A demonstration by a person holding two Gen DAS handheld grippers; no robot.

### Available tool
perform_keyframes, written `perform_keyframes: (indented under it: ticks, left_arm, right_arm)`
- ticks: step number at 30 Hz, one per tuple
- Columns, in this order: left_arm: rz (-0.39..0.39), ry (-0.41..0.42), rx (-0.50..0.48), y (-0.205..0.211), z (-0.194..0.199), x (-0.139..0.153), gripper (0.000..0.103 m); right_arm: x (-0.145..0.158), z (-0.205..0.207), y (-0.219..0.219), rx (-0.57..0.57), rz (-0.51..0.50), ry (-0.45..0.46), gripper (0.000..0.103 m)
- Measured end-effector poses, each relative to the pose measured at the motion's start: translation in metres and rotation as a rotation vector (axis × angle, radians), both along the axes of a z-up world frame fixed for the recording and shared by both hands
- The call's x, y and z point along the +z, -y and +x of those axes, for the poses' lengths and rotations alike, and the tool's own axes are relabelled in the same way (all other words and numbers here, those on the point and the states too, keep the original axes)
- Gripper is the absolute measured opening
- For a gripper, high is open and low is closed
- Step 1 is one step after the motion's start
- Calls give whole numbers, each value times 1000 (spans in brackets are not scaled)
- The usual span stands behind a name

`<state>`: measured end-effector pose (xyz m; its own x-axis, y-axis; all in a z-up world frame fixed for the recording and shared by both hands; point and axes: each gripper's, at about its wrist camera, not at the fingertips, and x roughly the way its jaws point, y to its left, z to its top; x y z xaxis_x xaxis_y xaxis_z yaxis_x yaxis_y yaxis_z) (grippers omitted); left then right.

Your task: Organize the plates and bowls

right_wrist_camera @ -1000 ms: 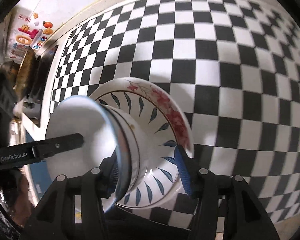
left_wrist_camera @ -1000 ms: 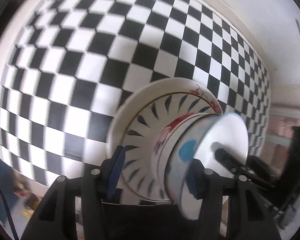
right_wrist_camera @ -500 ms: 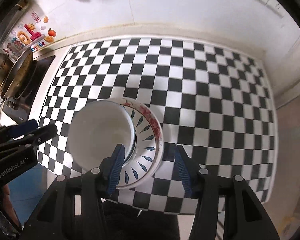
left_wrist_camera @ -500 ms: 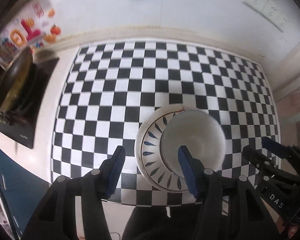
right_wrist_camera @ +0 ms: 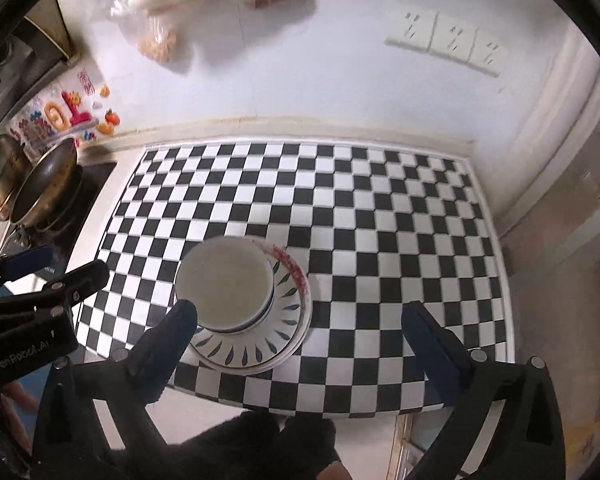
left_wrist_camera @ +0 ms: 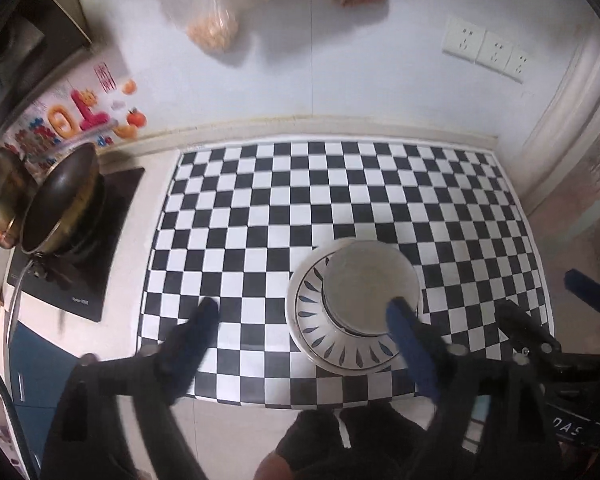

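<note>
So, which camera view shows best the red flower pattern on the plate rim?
The right wrist view. There the red flowers show plainly on the plate rim, beside the bowl. In the left wrist view the plate shows only its blue leaf marks; the stacked bowl hides that part of the rim.

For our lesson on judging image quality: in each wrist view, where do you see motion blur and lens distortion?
Left wrist view: the left hand-held gripper is smeared by motion, its jaws opening with nothing between them; the checkered mat bows outward. Right wrist view: the right hand-held gripper is sharper, jaws also opening and empty; the hanging plastic bags are blurred, and the mat's edges curve.
</note>
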<state>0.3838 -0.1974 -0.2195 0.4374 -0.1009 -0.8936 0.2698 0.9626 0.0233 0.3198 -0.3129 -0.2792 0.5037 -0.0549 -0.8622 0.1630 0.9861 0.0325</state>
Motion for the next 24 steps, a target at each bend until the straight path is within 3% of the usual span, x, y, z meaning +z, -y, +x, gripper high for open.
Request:
perform_keyframes:
  ticks: [9, 24]
  left_arm:
    - [-34, 175, 61, -14, -59, 48, 102]
    - [-32, 323, 91, -39, -179, 121, 103]
  right_arm:
    - [50, -68, -5, -27, -69, 155, 103]
    - [134, -205, -24, -44, -117, 305, 103]
